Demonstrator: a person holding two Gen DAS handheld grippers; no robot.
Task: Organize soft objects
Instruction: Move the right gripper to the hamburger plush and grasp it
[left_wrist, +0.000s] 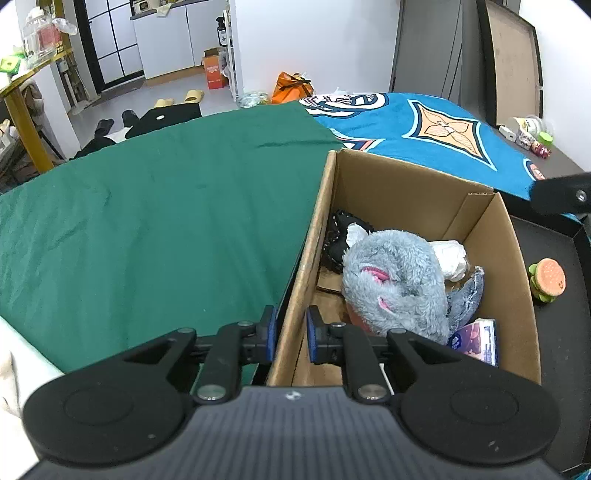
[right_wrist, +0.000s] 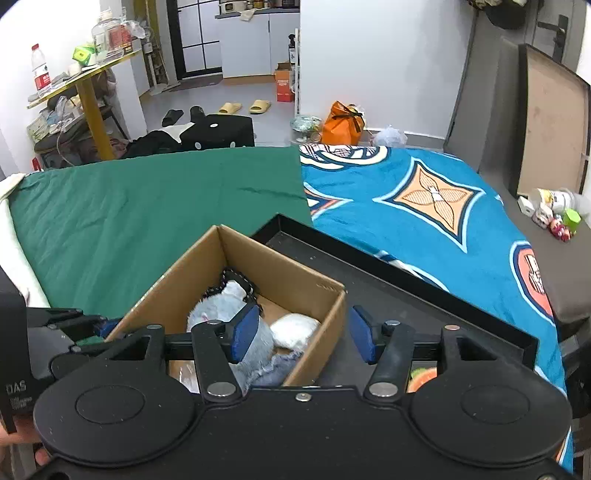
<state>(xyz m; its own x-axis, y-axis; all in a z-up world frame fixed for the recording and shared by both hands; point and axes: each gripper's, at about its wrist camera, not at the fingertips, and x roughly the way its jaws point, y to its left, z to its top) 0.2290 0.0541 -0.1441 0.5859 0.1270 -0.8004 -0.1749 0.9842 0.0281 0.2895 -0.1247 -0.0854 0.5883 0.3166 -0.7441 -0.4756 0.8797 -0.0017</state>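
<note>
The left gripper (left_wrist: 290, 334) pinches the cardboard box's (left_wrist: 413, 184) left wall at lower centre. The right gripper (right_wrist: 301, 334) is parted and empty above its right wall. Inside, a grey plush (left_wrist: 397, 284) hides a black item; the burger toy (left_wrist: 548, 281) sits at right, half cut off.

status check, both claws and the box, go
Left claw clamped on brown cardboard box wall. Right claw open, straddling opposite wall. Grey plush toy inside; burger plush still on black tray.

Only the white letters "DAS" read clearly, printed on the black housing of the left gripper (right_wrist: 79, 325).
</note>
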